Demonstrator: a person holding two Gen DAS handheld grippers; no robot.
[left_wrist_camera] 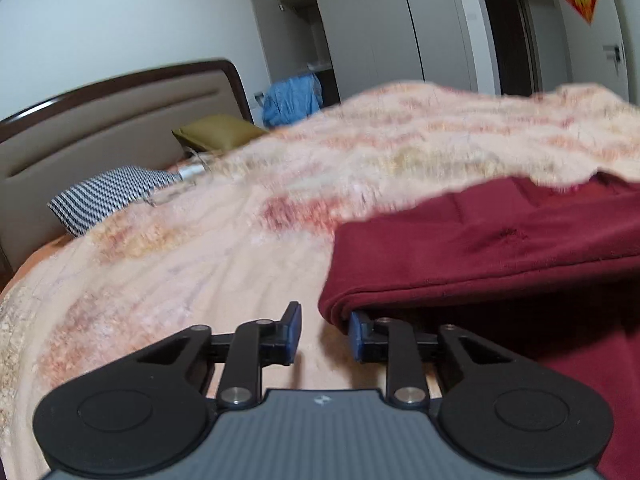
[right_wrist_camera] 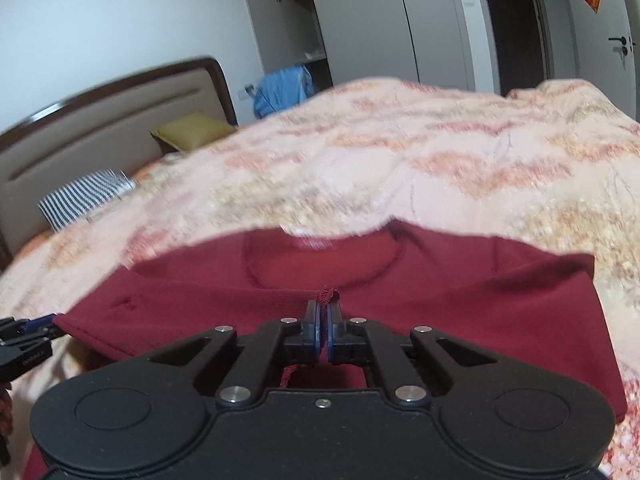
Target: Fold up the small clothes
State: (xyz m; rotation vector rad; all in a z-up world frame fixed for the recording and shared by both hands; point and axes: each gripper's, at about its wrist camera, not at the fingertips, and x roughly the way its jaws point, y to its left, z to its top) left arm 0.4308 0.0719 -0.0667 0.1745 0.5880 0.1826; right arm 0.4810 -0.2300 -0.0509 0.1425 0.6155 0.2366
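Fingers, right (right_wrist_camera: 325,322): pressed together, pinching hem of dark red garment (right_wrist_camera: 440,292) at near edge. Fingers, left (left_wrist_camera: 324,330): partly apart, nothing pinched; one blue pad (left_wrist_camera: 354,330) touching garment's folded corner, other over bare quilt (left_wrist_camera: 200,248). Garment: spread on bed, neckline away from camera. Advice: seat left corner fully between pads first, then lift both edges level. Beyond: striped pillow (left_wrist_camera: 108,196), headboard (left_wrist_camera: 100,128), wardrobe (right_wrist_camera: 360,16).

A matt dark-red knit garment (right_wrist_camera: 440,300) lies on a fuzzy, plush patterned blanket (right_wrist_camera: 400,152).
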